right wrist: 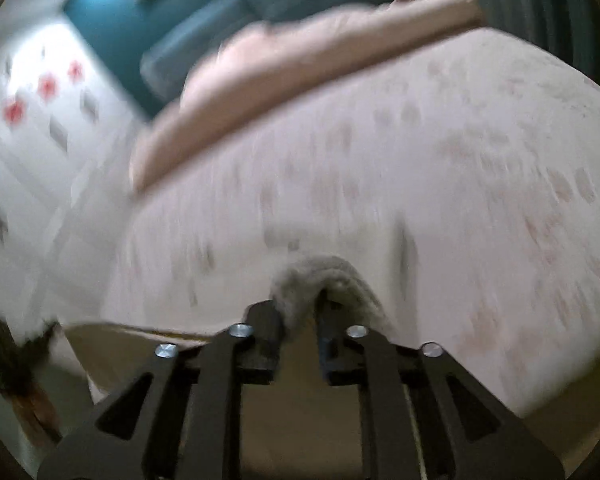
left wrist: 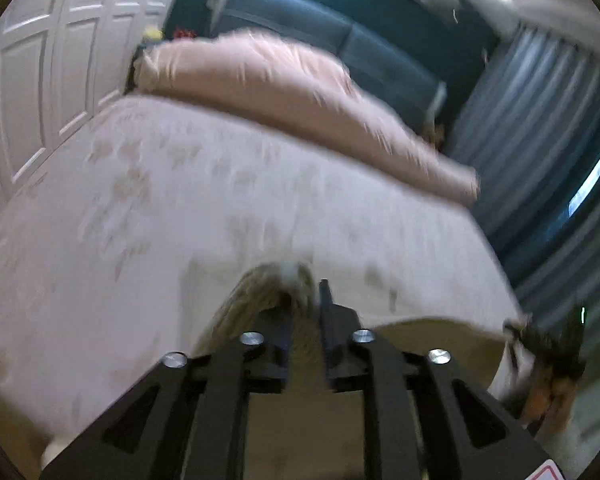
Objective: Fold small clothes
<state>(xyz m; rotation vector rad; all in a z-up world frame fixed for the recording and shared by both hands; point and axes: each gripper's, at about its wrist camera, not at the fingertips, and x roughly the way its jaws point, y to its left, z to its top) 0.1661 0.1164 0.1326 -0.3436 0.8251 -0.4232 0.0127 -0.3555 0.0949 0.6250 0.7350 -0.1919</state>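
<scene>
You are holding a small beige garment [left wrist: 260, 300] over the near edge of the bed [left wrist: 180, 200], one gripper at each end of its top hem. The left gripper [left wrist: 306, 308] is pinching a bunched fold between its jaws, which are standing slightly apart around the thick cloth. The right gripper [right wrist: 300, 312] is doing the same at the other end, with a fuzzy fold of the garment [right wrist: 324, 276] arching between its jaws. Gripping two points is keeping the cloth spread, so it should lay flat for folding. Both views are blurred, so you cannot judge how firmly either fold is seated. A pink pillow [left wrist: 284, 96] is lying along the far edge.
</scene>
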